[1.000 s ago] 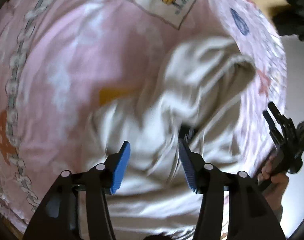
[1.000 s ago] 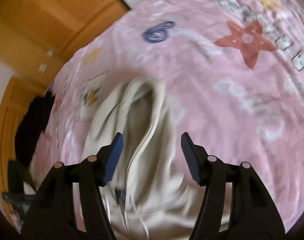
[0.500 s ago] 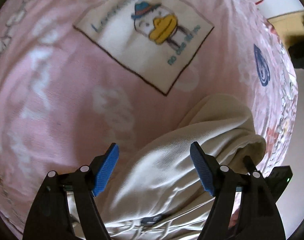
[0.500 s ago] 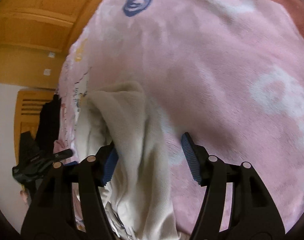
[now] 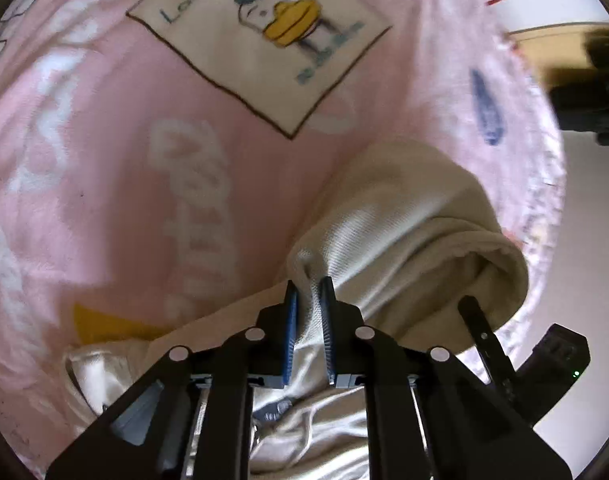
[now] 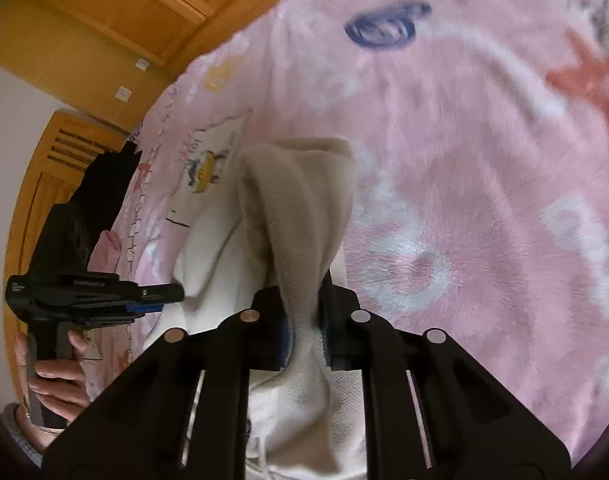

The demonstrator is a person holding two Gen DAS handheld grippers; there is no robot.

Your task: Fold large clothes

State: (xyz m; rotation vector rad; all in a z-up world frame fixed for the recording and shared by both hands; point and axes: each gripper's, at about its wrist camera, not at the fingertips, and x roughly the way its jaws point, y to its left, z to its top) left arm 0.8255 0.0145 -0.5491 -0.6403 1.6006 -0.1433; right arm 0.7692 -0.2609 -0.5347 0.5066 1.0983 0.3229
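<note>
— What have you got on the left side?

— My left gripper (image 5: 307, 286) has just been closing, and its blue pads (image 5: 289, 320) now pinch a raised fold of the cream hoodie (image 5: 404, 220). The jaws stand nearly together with only the pinched cloth between them. From that pinch the hood part runs off toward two o'clock and ends in a rolled opening near three o'clock.

— And the right?

— Same story. My right gripper (image 6: 304, 304) has just been closing too, and it clamps a ridge of the hoodie (image 6: 300, 208) that rises from the jaws toward twelve o'clock. The fabric covers most of the pads, but the fingers sit tight against it on both sides.

— Where does the garment lie?

— On the pink blanket (image 5: 104, 200) with white lettering. In the left view a white picture patch (image 5: 260, 40) with a cartoon figure sits at twelve o'clock, apart from the hoodie. The rest of the hoodie bunches below the left jaws, around six o'clock, with a dark label (image 5: 272, 410) showing there.

— Can you see one tool from the other?

— Yes. In the right view the left gripper (image 6: 160, 292) shows at nine o'clock, side-on, with a person's hand (image 6: 52, 376) around its handle at eight o'clock. In the left view part of the right gripper (image 5: 484, 340) pokes in at four o'clock, against the hood's rolled edge.

— Anything behind?

— Wooden panelling (image 6: 104, 20) at eleven o'clock in the right view, beyond the blanket's edge.
</note>
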